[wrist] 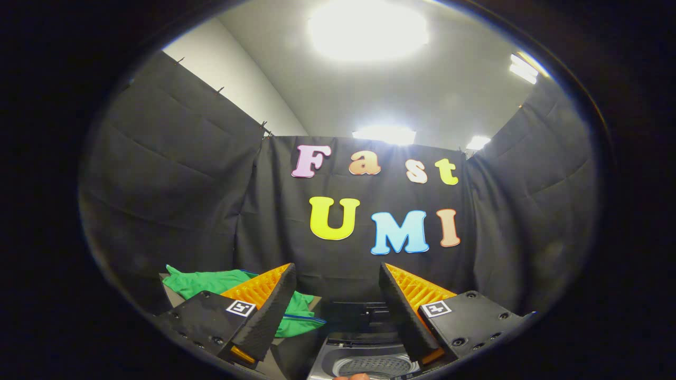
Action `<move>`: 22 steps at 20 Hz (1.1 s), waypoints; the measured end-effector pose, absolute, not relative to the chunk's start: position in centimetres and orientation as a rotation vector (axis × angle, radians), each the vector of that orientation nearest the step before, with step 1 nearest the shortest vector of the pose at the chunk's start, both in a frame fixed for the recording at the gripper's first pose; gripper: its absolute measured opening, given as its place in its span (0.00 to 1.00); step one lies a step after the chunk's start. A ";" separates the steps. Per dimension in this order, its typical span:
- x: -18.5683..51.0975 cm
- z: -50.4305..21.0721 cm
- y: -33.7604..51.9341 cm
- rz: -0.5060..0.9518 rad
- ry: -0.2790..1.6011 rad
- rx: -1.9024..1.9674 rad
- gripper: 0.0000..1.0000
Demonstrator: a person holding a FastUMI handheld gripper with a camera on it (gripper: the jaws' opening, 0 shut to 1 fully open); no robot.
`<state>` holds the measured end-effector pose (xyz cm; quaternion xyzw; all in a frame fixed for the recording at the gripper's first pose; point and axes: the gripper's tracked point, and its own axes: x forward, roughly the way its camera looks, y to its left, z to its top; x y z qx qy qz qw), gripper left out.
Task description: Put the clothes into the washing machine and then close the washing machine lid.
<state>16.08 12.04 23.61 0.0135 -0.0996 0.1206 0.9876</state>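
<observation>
Clothes heaped beside the washer, gripper wide apart and empty

Clothes (211, 285), a crumpled green garment with a thin blue stripe along one edge, lie in a heap at about ten o'clock from the gripper (336, 270), partly hidden behind the left finger. The heap rests on a pale surface (168, 296) and spills toward the gap between the fingers, with its lower hem showing just inside the left finger.

Both fingers (272, 311) stand well apart, with nothing between them and nothing pressed by either one; the gripper holds nothing. Each finger carries a small square marker near its base.

At six o'clock, low between the fingers, sits the washing machine (364, 364). Its grey top frames a round opening, and inside it a perforated drum shows, so the top is open. A dark upright panel (359, 314), which may be the raised lid, stands just beyond the opening at twelve o'clock from it, though I cannot tell for certain. The garment lies to the nine o'clock side of the machine, near it and outside the drum.

A fingertip of a person (353, 377) shows at the near rim of the machine
</observation>
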 end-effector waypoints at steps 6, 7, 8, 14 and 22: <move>21.4 29.0 18.3 0.300 -0.165 0.011 0.98; 22.3 29.3 19.5 0.314 -0.133 0.007 0.98; 23.2 29.4 20.6 0.327 -0.096 0.011 0.98; 29.0 25.4 28.6 0.423 0.278 0.113 0.98; 33.3 15.5 35.1 0.413 0.667 0.009 0.97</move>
